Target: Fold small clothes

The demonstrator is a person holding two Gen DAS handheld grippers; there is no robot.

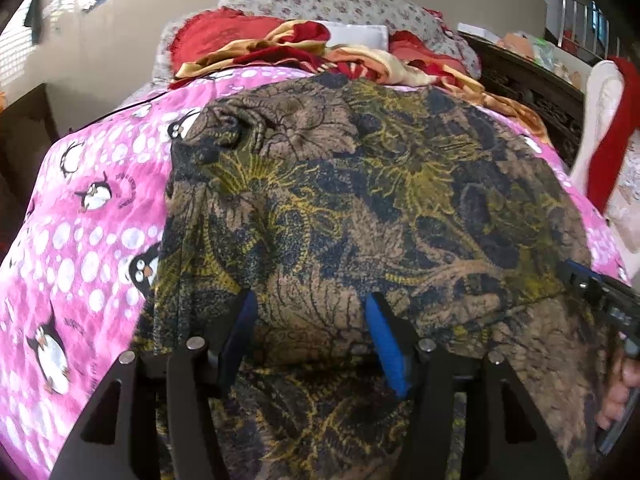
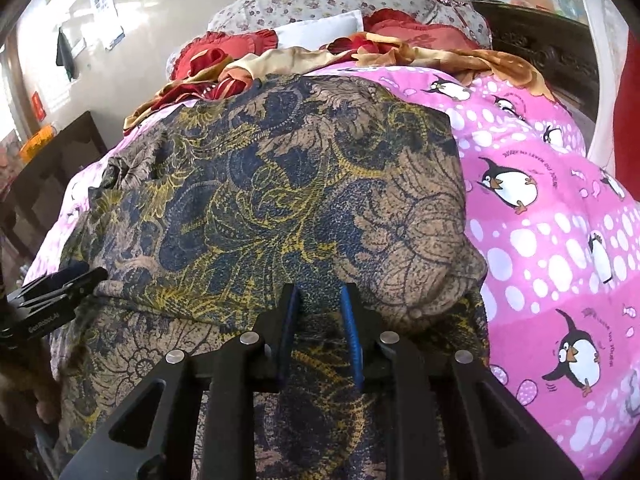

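A brown, navy and yellow floral garment (image 1: 360, 208) lies spread on the pink penguin bedspread (image 1: 88, 216), with its near part folded over. It also fills the right wrist view (image 2: 280, 200). My left gripper (image 1: 310, 300) is open, its blue-padded fingers (image 1: 384, 340) resting at the folded near edge with cloth bulging between them. My right gripper (image 2: 320, 292) has its fingers a small gap apart at the same fold edge, with fabric between the tips. Each gripper shows at the side of the other's view: the right one (image 1: 600, 292), the left one (image 2: 60, 284).
The pink bedspread (image 2: 560, 240) extends on both sides of the garment. Red and gold blankets (image 1: 280, 48) and a floral pillow (image 1: 328, 0) are piled at the far end. A dark carved headboard (image 1: 532, 80) stands at the right, and dark furniture (image 2: 52, 160) at the left.
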